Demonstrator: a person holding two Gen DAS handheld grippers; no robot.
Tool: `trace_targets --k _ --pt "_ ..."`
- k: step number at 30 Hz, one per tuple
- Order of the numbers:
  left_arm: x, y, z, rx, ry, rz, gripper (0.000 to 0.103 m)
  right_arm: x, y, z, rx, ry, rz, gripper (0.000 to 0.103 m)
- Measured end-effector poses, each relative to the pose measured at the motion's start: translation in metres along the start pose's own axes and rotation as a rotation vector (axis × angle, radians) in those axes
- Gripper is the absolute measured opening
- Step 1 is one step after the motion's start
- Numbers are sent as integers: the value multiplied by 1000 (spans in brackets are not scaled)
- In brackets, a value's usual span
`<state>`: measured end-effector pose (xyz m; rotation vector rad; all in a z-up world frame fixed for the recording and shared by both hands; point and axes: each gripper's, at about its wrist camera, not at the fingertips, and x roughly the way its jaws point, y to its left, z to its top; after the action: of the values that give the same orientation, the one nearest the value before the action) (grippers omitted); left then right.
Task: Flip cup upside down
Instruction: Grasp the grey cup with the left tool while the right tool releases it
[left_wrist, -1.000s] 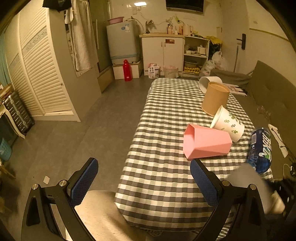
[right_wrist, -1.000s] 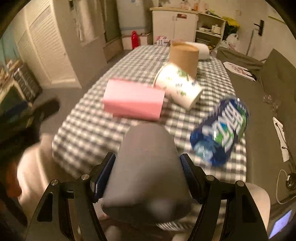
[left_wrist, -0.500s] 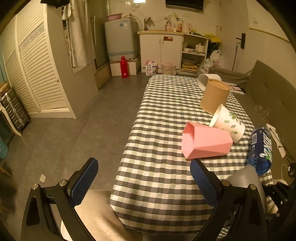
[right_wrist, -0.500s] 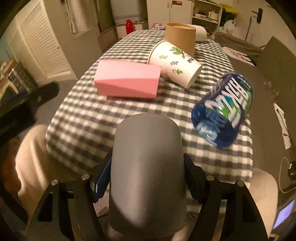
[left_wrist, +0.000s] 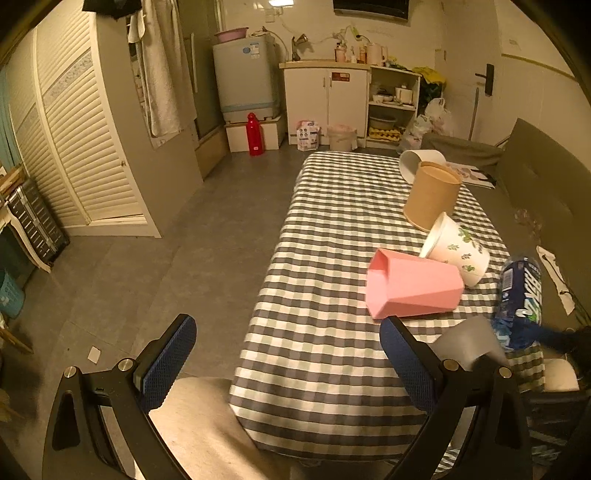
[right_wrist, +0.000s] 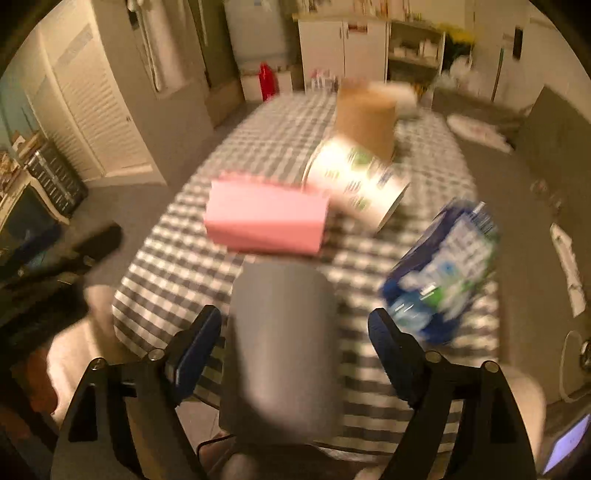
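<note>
A grey cup stands between the fingers of my right gripper at the near edge of the checkered table. The fingers have spread and gaps show on both sides of the cup, so the gripper is open. The view is motion-blurred. In the left wrist view the grey cup shows at the table's near right corner, partly behind my finger. My left gripper is open and empty, held off the table's near left corner.
A pink cup, a white leaf-print cup and a blue bottle lie on their sides. A brown cup stands upside down before a tipped white cup. A sofa runs along the right.
My right gripper has opened and let go of the grey cup, and it is moving back. My left gripper has drifted slightly left.
</note>
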<state>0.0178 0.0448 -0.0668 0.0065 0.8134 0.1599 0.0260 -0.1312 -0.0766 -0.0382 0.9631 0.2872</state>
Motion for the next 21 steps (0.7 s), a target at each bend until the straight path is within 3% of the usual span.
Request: trace_targets --k 5,10,21 --pt "-4 -25 4 21 27 -26 102 -34 -23 11 -19 -51 -35 86" --pt "-4 -58 6 55 79 -58 103 -40 -54 8 -10 -30 -100 86" --pt "2 -112 8 104 140 -89 103 -31 -104 -6 75 2 -76 86"
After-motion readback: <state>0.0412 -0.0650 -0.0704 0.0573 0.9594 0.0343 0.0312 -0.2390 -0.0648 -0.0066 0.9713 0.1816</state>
